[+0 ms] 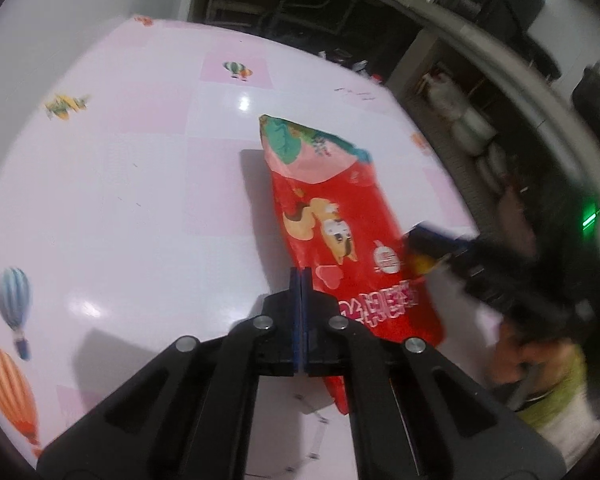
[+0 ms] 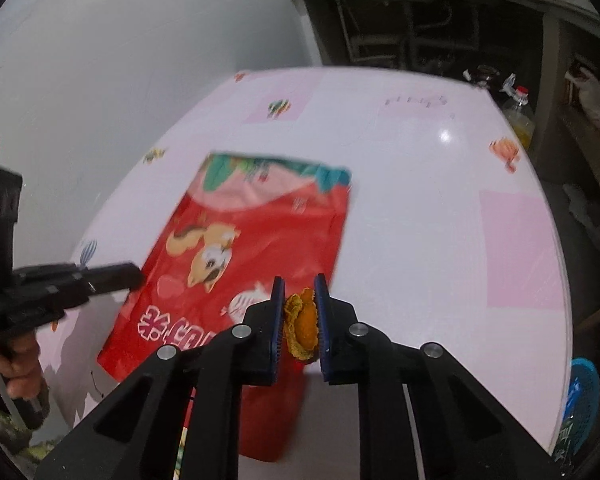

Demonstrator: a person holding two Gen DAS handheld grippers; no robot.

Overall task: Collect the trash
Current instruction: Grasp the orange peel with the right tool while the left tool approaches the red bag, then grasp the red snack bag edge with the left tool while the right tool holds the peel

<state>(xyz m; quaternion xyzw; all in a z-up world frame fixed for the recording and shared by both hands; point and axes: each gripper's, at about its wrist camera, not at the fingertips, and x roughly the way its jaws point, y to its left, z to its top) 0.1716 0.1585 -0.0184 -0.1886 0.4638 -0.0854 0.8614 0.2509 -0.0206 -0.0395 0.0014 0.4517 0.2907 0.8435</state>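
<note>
A red snack bag (image 1: pixel 332 220) with a cartoon squirrel and a green-and-pink top hangs tilted just above the table, casting a shadow. My left gripper (image 1: pixel 300 274) is shut, pinching the bag's left edge; in the right wrist view this left gripper (image 2: pixel 134 276) reaches in from the left onto the bag (image 2: pixel 244 232). My right gripper (image 2: pixel 298 280) is shut on a crumpled orange-yellow scrap (image 2: pixel 302 320), like a piece of peel, held in front of the bag's lower right corner. In the left wrist view, blurred, the right gripper (image 1: pixel 424 248) sits at the bag's right side.
The table (image 2: pixel 420 200) wears a glossy pink-and-white cloth with balloon prints. A blue basket (image 2: pixel 584 392) sits off its right edge. A bottle of yellow liquid (image 2: pixel 520 116) stands past the far right corner. Dark shelving runs behind, and a person's hand (image 2: pixel 16 368) shows at left.
</note>
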